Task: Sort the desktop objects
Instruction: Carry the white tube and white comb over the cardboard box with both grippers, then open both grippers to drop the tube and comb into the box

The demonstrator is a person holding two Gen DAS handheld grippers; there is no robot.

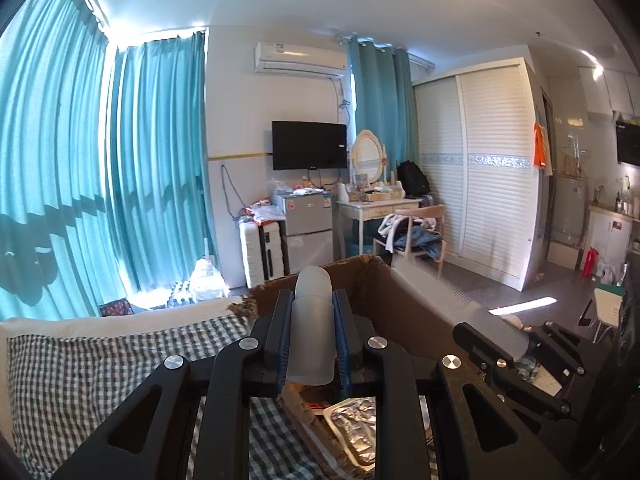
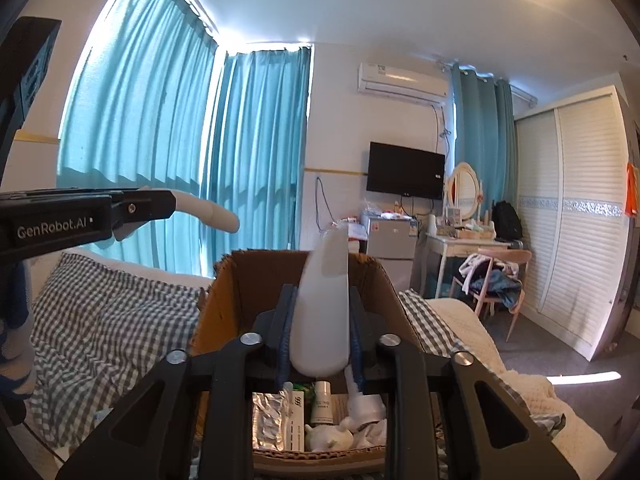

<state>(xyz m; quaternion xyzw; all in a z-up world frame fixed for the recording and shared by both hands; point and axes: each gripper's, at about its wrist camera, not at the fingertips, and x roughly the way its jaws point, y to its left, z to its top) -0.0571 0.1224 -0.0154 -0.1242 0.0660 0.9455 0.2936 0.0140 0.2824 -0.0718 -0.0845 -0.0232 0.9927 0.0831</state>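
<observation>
A frosted tube (image 1: pixel 312 322) sits pinched between the jaws of the left gripper (image 1: pixel 312 312), above the cardboard box (image 1: pixel 400 300). The right gripper (image 2: pixel 322 316) jaws pinch a white bottle (image 2: pixel 322 312) over the same box, which holds small bottles and a foil pack (image 2: pixel 267 420). The box sits on a checked bed cover (image 2: pixel 100 312).

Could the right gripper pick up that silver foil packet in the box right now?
Probably not: the right gripper already clamps a white bottle. The foil packet lies uncovered in the cardboard box below.
</observation>
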